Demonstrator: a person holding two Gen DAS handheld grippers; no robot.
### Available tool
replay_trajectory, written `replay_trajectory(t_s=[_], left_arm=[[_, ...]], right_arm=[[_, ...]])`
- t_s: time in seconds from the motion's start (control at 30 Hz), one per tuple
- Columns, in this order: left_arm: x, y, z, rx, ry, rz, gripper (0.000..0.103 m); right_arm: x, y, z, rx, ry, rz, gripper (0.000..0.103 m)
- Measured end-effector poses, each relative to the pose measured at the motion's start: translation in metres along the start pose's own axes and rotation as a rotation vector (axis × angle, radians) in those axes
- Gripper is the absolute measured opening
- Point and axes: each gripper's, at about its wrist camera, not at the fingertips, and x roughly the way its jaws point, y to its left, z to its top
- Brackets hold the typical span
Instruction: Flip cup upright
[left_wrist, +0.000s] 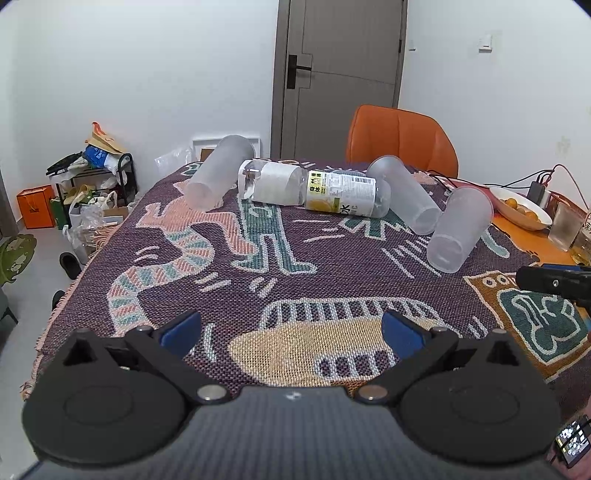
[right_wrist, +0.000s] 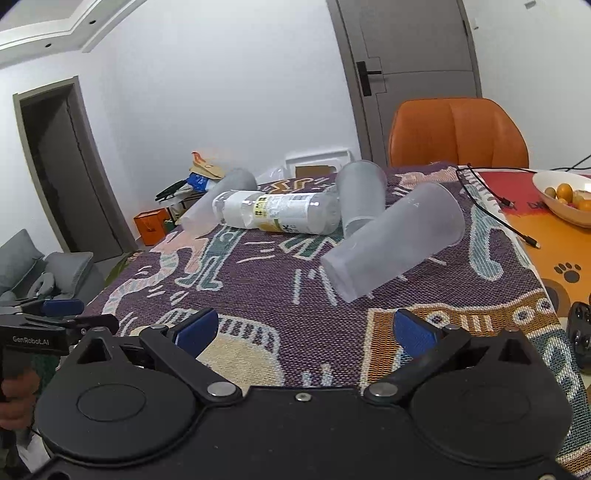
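Three frosted plastic cups lie on their sides on the patterned cloth: one at the far left (left_wrist: 218, 170) (right_wrist: 221, 199), one in the middle (left_wrist: 404, 194) (right_wrist: 360, 195), and the nearest at the right (left_wrist: 460, 229) (right_wrist: 395, 240). My left gripper (left_wrist: 291, 332) is open and empty above the near cloth. My right gripper (right_wrist: 306, 332) is open and empty, just short of the nearest cup's base. Its tip shows at the right edge of the left wrist view (left_wrist: 554, 282).
A clear plastic bottle (left_wrist: 314, 188) (right_wrist: 277, 212) lies on its side between the cups. An orange chair (left_wrist: 400, 136) stands behind the table. A bowl of oranges (right_wrist: 565, 195), cables (right_wrist: 495, 210) and glasses (left_wrist: 565, 225) sit at the right.
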Motion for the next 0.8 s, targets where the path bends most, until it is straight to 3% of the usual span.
replay_trajectory(t_s=[0.47, 0.8], left_arm=[[0.028, -0.016, 0.014, 0.006, -0.004, -0.043, 0.103], [0.047, -0.032, 0.024, 0.016, -0.047, -0.081, 0.102]], right_arm=[[0.019, -0.027, 0.002, 0.065, 0.010, -0.051, 0.103], [0.037, -0.047, 0.013, 0.185, -0.018, -0.022, 0.103]])
